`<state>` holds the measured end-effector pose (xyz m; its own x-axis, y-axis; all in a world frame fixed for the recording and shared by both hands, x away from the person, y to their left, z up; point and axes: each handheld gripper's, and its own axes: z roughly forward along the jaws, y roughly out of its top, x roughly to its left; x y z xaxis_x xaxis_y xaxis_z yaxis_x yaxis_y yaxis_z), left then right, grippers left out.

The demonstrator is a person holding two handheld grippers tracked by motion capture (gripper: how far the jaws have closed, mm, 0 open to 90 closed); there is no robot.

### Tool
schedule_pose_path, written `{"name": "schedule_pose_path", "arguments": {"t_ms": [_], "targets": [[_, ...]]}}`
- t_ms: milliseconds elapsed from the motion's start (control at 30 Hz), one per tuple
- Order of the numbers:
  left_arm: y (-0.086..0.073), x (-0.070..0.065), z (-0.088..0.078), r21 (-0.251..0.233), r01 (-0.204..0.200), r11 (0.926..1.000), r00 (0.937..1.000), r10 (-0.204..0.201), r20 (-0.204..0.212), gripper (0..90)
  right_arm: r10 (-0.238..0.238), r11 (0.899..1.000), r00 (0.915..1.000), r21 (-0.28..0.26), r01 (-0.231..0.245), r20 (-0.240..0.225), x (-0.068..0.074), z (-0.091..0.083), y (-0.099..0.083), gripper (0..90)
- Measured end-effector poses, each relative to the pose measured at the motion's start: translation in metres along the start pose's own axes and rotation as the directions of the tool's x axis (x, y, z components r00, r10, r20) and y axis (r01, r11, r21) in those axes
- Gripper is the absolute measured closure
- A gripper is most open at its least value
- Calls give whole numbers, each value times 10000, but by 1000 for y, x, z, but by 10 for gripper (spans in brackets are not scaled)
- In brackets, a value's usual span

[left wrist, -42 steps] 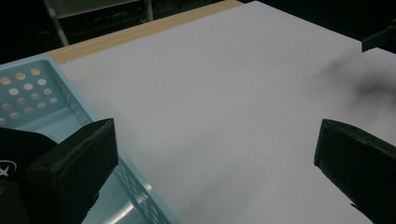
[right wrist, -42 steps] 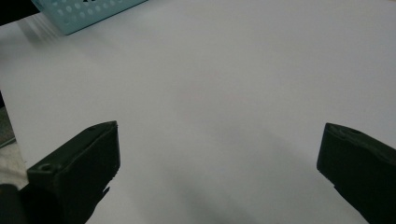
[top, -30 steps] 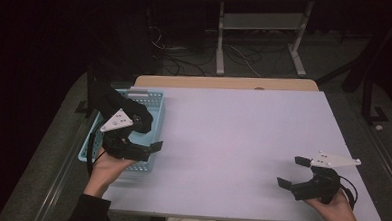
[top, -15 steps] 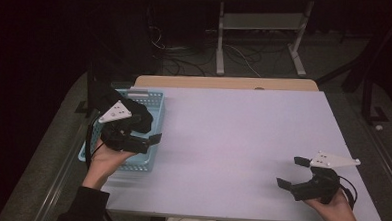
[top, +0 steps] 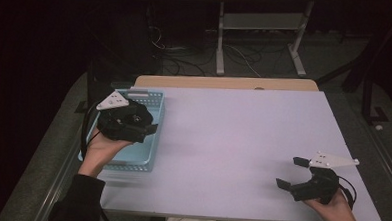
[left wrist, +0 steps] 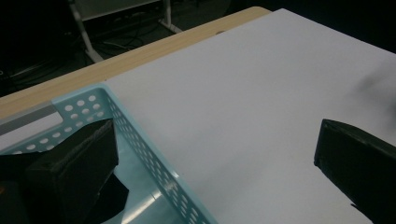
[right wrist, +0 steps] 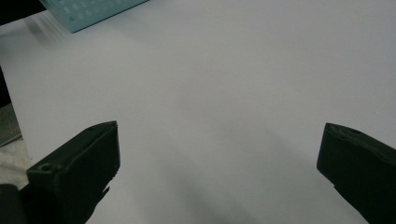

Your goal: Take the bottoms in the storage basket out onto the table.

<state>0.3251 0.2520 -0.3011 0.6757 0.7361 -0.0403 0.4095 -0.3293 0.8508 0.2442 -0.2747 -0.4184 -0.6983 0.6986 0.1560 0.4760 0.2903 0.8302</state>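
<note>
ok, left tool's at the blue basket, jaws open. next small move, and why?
Probably lower the left tool so its jaws straddle the near wall of the blue basket. In the left gripper view, one jaw is already inside the basket and the other over the white table, jaws wide open. The right tool sits open and far off.

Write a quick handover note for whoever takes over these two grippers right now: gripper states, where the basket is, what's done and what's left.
Left gripper: open, holding nothing, over the light blue basket at the left edge of the white table.
Right gripper: open, holding nothing, low over the table's near right corner.
Done: nothing visibly placed; the basket floor in the left gripper view looks bare.
Left: likely work at the basket with the left gripper; I see no loose items to move.
</note>
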Motion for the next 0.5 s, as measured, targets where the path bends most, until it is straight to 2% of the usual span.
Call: {"name": "schedule_pose_path", "arguments": {"t_ms": [267, 500], "targets": [[9, 10, -3, -11, -91, 10000, 9998, 91, -184, 0, -19, 10000, 10000, 12, 19, 31, -1, 0, 0, 0], [12, 17, -5, 7, 10, 10000, 9995, -9, -329, 0, -15, 10000, 10000, 37, 15, 8, 0, 1, 0, 0]]}}
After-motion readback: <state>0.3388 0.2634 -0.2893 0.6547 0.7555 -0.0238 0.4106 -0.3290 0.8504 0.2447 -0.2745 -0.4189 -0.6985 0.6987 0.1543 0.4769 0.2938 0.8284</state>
